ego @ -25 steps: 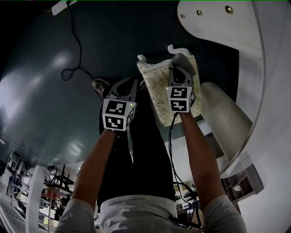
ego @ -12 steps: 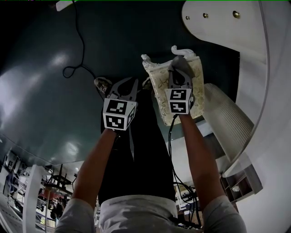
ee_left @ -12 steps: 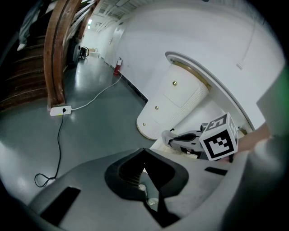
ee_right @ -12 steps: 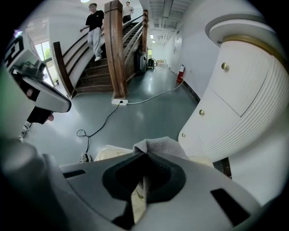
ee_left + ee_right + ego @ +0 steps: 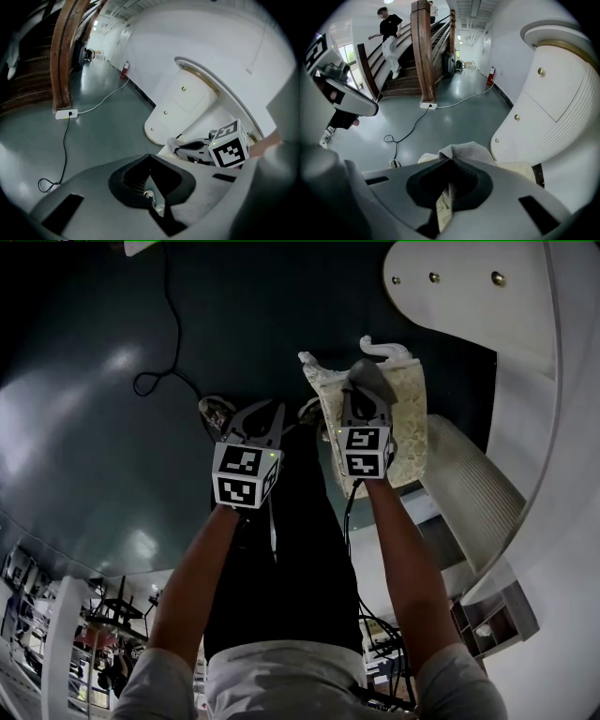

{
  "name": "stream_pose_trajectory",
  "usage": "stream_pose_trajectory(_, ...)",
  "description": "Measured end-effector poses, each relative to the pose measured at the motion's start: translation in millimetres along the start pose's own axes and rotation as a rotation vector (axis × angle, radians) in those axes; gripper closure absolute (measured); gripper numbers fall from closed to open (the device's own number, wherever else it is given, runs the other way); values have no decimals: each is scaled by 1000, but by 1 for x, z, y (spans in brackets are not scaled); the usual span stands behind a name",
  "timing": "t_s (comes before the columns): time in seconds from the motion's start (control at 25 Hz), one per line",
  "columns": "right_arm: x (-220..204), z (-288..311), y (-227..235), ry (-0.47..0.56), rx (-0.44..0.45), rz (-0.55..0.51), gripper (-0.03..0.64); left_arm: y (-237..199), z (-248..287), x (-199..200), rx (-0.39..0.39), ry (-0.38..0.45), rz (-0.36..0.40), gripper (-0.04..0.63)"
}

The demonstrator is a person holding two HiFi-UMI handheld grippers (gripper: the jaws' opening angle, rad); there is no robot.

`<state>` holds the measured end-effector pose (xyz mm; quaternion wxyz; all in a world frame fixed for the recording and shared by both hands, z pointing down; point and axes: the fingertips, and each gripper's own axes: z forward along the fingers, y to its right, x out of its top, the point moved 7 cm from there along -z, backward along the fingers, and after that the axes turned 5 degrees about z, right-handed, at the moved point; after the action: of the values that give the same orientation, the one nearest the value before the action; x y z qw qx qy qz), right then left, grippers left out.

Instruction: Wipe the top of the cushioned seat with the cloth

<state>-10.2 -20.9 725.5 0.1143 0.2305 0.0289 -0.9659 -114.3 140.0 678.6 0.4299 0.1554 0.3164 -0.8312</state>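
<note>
The cushioned seat point(image 5: 410, 418) has a cream patterned top and white carved ends; it stands on the dark floor just ahead of me. My right gripper point(image 5: 365, 392) rests over its top, shut on a grey cloth point(image 5: 364, 374) that bunches at the jaw tips. In the right gripper view the cloth point(image 5: 465, 151) sticks out past the right gripper point(image 5: 450, 160), with the cream cushion point(image 5: 520, 169) beneath. My left gripper point(image 5: 264, 412) hangs to the left of the seat, off it, shut with nothing held; the left gripper point(image 5: 150, 157) shows its jaws meeting.
A white curved cabinet point(image 5: 464, 301) and a ribbed white panel point(image 5: 469, 488) stand close on the right. A black cable point(image 5: 155, 381) runs across the floor from a power strip point(image 5: 428, 106). A person point(image 5: 389, 33) climbs the wooden stairs point(image 5: 423, 51).
The right gripper and cloth have slid a little right and farther along the cushion top. The left gripper has barely moved.
</note>
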Motion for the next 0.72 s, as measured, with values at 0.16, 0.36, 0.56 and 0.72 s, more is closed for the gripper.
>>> stream_pose_trajectory(0.16,1,-5,-10,-8,22,-19,603,1,-6,0,5,4,-5,581)
stream_pose_trajectory(0.36,0,-5,-17,-8,40,-29,603,-1,-8,-1,10,14,-16,581)
stream_pose_trajectory(0.56,6,3,-31,-25,75,-54,603,-11,-6,-2,17,14,-31,581)
stream_pose_trajectory(0.72,4,4,-47,-48,135,-66,603,-7,-5,-2,10,12,-25,581)
